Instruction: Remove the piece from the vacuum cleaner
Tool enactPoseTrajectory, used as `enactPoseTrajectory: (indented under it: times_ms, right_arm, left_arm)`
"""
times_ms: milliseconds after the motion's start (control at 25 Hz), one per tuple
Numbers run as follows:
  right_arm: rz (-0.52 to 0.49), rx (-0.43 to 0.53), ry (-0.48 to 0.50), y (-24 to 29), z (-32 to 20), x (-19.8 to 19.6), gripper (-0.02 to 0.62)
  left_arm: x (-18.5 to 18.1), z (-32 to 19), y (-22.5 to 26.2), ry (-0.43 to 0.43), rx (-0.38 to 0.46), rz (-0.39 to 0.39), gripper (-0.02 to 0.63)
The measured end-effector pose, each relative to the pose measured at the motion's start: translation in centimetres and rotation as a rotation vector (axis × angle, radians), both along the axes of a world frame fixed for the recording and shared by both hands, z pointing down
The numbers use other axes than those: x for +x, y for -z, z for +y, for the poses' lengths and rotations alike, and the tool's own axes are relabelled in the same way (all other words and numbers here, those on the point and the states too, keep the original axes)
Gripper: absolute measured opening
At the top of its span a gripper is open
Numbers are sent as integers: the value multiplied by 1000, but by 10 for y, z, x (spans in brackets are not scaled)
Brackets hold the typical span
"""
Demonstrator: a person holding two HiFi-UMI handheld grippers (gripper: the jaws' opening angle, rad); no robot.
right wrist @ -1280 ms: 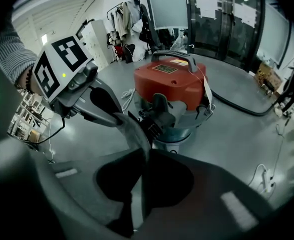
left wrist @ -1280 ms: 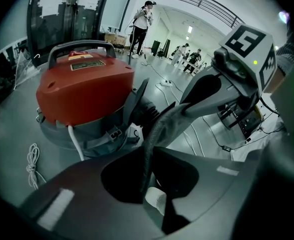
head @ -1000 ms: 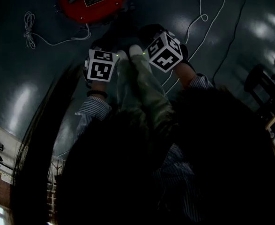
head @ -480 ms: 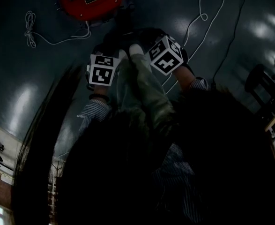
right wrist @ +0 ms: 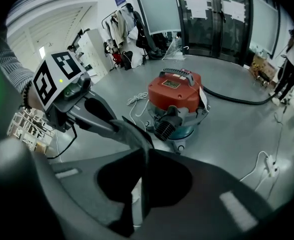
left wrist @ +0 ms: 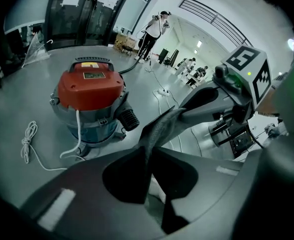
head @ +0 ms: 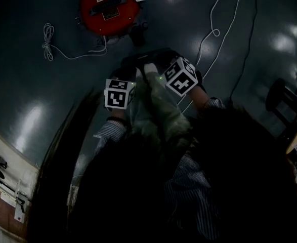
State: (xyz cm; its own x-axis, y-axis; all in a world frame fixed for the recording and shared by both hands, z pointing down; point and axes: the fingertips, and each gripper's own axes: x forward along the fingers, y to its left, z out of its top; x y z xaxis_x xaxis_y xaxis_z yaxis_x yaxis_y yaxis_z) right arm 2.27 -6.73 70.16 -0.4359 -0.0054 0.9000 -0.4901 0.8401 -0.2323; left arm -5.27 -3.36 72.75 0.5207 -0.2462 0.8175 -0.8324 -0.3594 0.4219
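Pinching the thin dark-grey piece [left wrist: 162, 126] at one edge in the nearly closed jaws of the left gripper [left wrist: 145, 149], and at the opposite edge in the right gripper [right wrist: 146, 150], clamped on it just the same. Held up between the two, well apart from the red vacuum cleaner [head: 108, 6] on the floor, so probably already off. Could slip free with so narrow a bite, or fold and tear if pulled opposite ways.

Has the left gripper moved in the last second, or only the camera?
Yes. In the head view the left gripper, shut on the grey piece, has drawn back from the red vacuum cleaner, down the picture; their gap has widened.
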Motion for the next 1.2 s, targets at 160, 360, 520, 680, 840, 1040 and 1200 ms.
enactPoseTrajectory:
  times_ms: [160,360,520,680,840,1040,1200]
  right_arm:
    - [-22,9,-31,49,6,3,25]
    - [-42,55,-23,124,10,4,25]
    - [-57,124,-4,185,10,1,25]
    - [-104,150,-41,239,16,0,23]
    - [-158,177,-85,280,14,1,23]
    - [-240,223,-143,329,12,-3,23]
    - [-301,240,-177,355,18,-2,23]
  left_arm:
    - [3,3,52,18,14,7,34]
    - [5,4,126,29,31,54,34]
    - [2,0,184,31,93,74,34]
    - [5,6,238,53,148,97,34]
    - [5,6,285,83,199,132,34]
    - [2,7,337,79,286,149,34]
    - [3,10,362,49,350,131,34]
